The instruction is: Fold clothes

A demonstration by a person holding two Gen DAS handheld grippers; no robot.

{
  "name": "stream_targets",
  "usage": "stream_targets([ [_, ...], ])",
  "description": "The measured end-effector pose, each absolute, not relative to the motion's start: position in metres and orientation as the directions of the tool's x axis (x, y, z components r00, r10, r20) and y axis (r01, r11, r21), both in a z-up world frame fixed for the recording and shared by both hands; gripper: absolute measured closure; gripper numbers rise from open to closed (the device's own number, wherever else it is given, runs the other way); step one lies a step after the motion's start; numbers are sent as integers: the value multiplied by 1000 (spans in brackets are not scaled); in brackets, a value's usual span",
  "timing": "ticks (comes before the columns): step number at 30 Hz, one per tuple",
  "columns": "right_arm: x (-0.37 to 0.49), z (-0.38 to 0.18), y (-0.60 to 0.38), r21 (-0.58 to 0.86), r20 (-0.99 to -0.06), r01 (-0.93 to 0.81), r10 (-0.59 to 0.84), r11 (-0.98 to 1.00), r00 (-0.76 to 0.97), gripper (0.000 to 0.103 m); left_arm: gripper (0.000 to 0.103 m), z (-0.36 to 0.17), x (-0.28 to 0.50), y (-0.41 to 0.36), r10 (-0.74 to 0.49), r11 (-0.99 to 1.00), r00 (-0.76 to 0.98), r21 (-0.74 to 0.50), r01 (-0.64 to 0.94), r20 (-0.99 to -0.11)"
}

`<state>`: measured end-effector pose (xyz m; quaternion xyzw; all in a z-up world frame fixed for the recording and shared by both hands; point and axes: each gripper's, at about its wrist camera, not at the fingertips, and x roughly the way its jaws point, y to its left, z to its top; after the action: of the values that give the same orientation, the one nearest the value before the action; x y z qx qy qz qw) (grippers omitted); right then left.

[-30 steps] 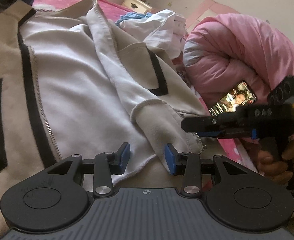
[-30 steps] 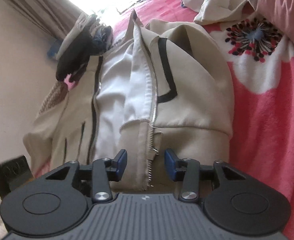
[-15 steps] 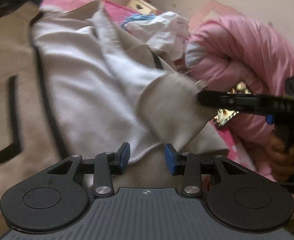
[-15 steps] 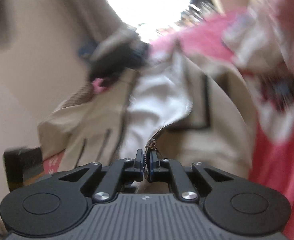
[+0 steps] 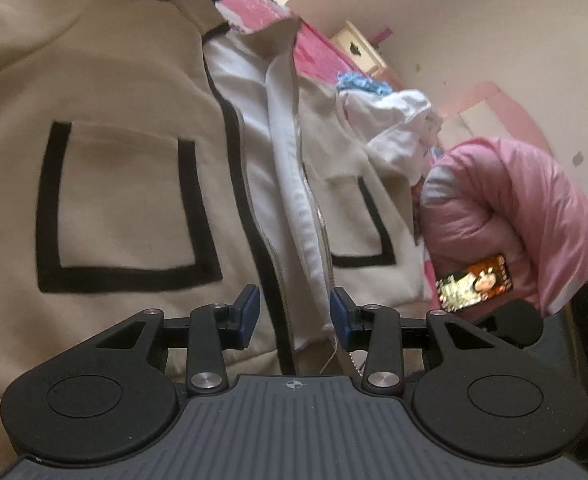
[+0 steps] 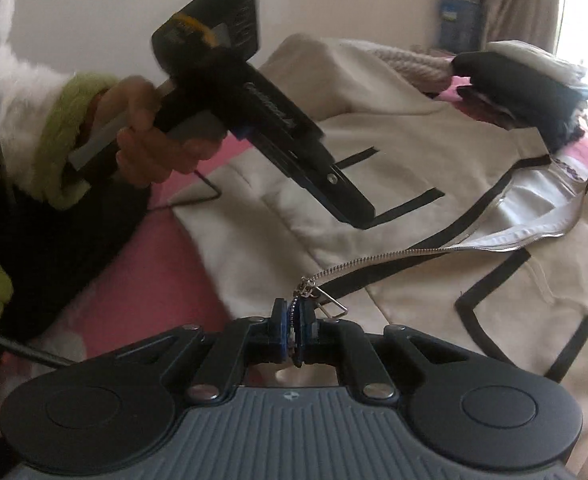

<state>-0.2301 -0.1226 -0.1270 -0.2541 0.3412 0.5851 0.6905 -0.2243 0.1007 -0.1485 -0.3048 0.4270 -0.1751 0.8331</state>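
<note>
While the beige jacket (image 5: pixel 134 184) lies spread open on the pink bed (image 6: pixel 142 280), the right claw (image 6: pixel 293 330) is clamped on the bottom end of its zipper edge (image 6: pixel 374 258), close to the metal slider (image 6: pixel 306 286). The left claw (image 5: pixel 294 314) has its fingers apart, and the zipper edges of the jacket pass between them without being pressed. In the right wrist view the left claw hovers above the left front panel, held by a hand (image 6: pixel 146 136) in a green cuff. A pink quilt (image 5: pixel 514 216) and a lit phone (image 5: pixel 474 282) lie beside the jacket.
</note>
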Motion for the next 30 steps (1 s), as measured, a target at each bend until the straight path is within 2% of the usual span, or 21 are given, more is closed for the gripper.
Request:
stream_targets([
  [13, -251, -155, -105, -17, -826, -992, 558, 121, 82, 95, 65, -153, -226, 83, -488, 840, 565, -534, 96, -665],
  [17, -256, -168, -101, -29, -834, -988, 541, 151, 107, 92, 65, -135, -225, 72, -484, 847, 618, -509, 153, -620],
  [20, -256, -169, -104, 13, -816, -973, 565, 229, 122, 85, 65, -126, -213, 54, -527, 831, 617, -506, 231, -584],
  [21, -256, -168, -107, 33, -806, -967, 579, 252, 123, 78, 65, -127, -207, 46, -542, 826, 602, -503, 253, -586],
  [23, -257, -165, -116, 98, -773, -951, 624, 293, 112, 70, 65, -135, -197, 30, -557, 824, 576, -486, 293, -598],
  [27, -251, -146, -157, 295, -686, -879, 723, 374, 77, 70, 65, -158, -190, 16, -532, 847, 523, -439, 302, -666],
  [30, -226, -125, -216, 449, -605, -742, 780, 498, 157, 70, 65, -167, -195, 20, -535, 845, 525, -442, 302, -663],
])
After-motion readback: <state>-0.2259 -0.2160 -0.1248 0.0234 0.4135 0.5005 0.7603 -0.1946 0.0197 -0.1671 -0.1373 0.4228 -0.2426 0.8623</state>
